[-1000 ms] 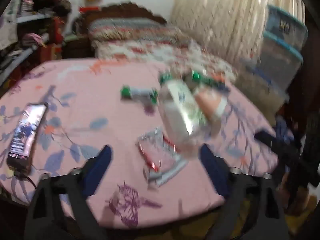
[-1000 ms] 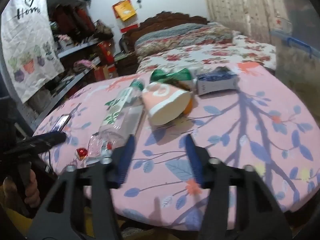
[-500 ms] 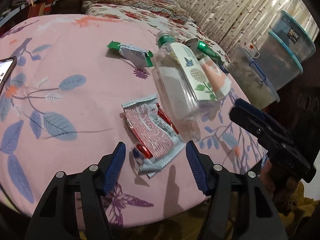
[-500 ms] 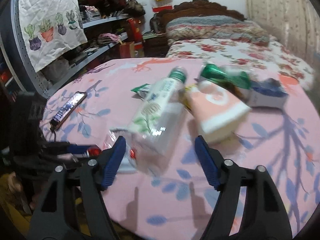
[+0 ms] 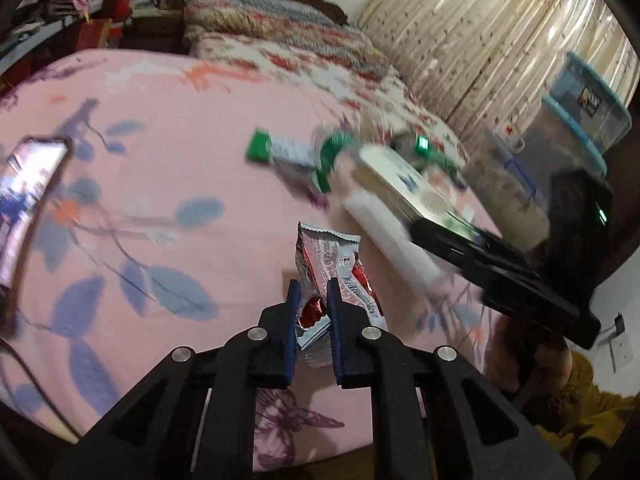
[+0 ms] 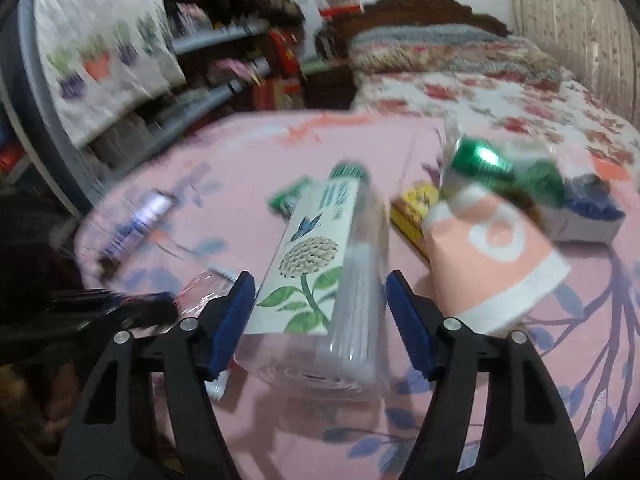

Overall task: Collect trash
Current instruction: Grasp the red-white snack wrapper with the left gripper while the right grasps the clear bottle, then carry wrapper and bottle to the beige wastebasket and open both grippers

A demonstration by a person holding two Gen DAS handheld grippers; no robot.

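My left gripper (image 5: pixel 313 292) is shut on a red and silver snack wrapper (image 5: pixel 340 268) lying on the pink tablecloth (image 5: pixel 160 168). My right gripper (image 6: pixel 320 288) is open, with its blue pads on either side of a clear plastic bottle (image 6: pixel 332 272) with a flower label and green cap, lying on its side. The bottle also shows in the left wrist view (image 5: pixel 392 200). A pink paper cup (image 6: pixel 492 252), a green shiny wrapper (image 6: pixel 500 168), a yellow packet (image 6: pixel 412 216) and a green-ended wrapper (image 5: pixel 280 152) lie nearby.
A phone (image 5: pixel 24 196) lies at the table's left. A white and blue box (image 6: pixel 588 216) sits at the right. A bed (image 6: pixel 460 80) stands beyond the table, shelves (image 6: pixel 200 64) to the left, stacked plastic bins (image 5: pixel 576 120) to the right.
My left gripper moved forward and shut on the snack wrapper. My right gripper moved in around the bottle, which now sits between its open pads.
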